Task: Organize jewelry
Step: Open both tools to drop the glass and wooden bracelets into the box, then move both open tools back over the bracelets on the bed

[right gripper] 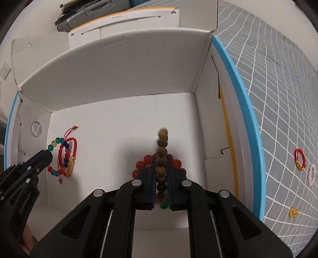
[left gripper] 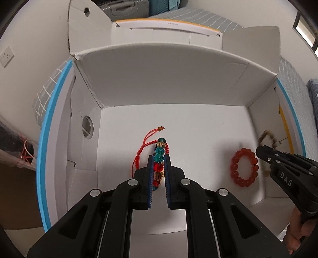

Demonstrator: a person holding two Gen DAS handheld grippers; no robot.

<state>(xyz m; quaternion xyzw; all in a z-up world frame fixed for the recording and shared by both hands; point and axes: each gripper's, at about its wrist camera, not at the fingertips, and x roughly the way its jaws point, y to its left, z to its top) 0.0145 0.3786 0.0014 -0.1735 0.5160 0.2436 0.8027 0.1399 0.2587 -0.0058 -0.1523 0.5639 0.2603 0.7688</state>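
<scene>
Both tongs over box (right gripper: 123,65): left tongs (left gripper: 159,158) gripping colored bracelet (left gripper: 160,156), right tongs (right gripper: 161,158) gripping brown beads (right gripper: 162,150); red ring (right gripper: 300,158), pink ring (right gripper: 311,174), gold charm (right gripper: 293,212) left on bed (right gripper: 278,99).

A grey suitcase (right gripper: 87,12) lies at eleven o'clock beyond a flat white carton (right gripper: 127,21); a wall socket (left gripper: 7,55) sits at nine o'clock; a grey grid-patterned bedspread (right gripper: 278,89) spreads at three o'clock.
</scene>
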